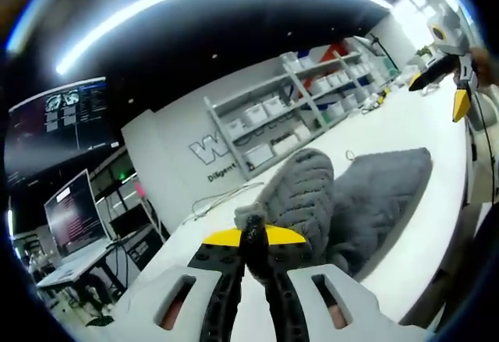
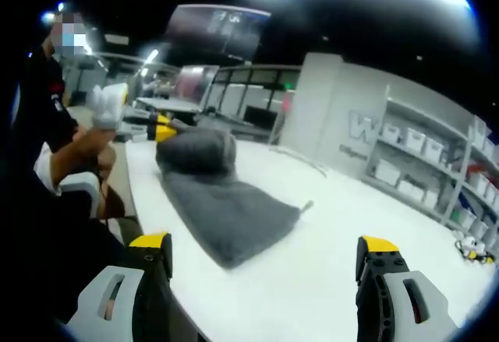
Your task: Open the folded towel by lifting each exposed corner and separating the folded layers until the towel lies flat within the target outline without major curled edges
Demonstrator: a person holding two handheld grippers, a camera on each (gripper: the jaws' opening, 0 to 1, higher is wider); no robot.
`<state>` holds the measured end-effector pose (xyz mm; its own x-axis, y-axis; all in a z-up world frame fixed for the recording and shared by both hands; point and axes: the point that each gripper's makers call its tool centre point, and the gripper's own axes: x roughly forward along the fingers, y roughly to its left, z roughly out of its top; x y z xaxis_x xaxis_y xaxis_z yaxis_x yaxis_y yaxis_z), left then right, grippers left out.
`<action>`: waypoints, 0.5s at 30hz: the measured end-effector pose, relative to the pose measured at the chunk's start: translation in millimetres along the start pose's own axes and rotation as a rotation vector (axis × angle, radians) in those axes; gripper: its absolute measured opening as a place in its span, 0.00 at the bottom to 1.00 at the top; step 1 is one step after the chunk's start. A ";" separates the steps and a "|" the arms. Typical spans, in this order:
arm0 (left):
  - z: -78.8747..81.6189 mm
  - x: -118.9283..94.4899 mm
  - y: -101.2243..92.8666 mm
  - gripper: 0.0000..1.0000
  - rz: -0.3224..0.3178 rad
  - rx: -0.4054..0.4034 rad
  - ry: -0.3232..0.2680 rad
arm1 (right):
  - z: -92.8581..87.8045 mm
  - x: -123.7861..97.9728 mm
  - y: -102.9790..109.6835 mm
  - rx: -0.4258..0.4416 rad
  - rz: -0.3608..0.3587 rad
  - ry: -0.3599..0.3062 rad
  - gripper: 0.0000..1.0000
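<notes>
Grey towel (image 1: 355, 198) pinched by left gripper (image 1: 253, 237) | right gripper (image 2: 265, 260) wide — white bins (image 1: 261, 112) shelved

Left gripper (image 1: 253, 237) jaws pinch the grey towel (image 1: 351, 198), lifting it.

The towel (image 2: 222, 202) lies on the desk (image 2: 327, 272) near its edge, one end lifted into a hump pinched by the left tool (image 1: 253, 241). The right tool (image 2: 265, 252) hangs apart from the towel, past its flat end. Behind the desk, shelves (image 1: 312, 100) stand along the wall; monitors (image 1: 74, 209) sit to the left.
</notes>
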<state>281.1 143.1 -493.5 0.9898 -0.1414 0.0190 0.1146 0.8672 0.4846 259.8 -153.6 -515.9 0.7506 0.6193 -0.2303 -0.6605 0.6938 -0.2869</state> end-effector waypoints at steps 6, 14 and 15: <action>-7.8 0.7 -0.8 0.07 -0.003 -0.005 0.021 | -3.2 0.9 -2.8 -0.006 -0.002 0.012 0.99; -16.0 1.6 3.1 0.07 0.000 -0.018 0.043 | -4.2 2.6 -5.9 -0.010 0.001 0.015 0.99; -17.0 1.9 3.8 0.07 0.002 -0.020 0.045 | -4.5 2.8 -6.1 -0.011 0.000 0.017 0.99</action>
<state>284.9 154.3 -506.5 0.9928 -0.1182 -0.0196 0.1136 0.8771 0.4666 266.0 -157.7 -519.0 0.7507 0.6130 -0.2464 -0.6606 0.6897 -0.2966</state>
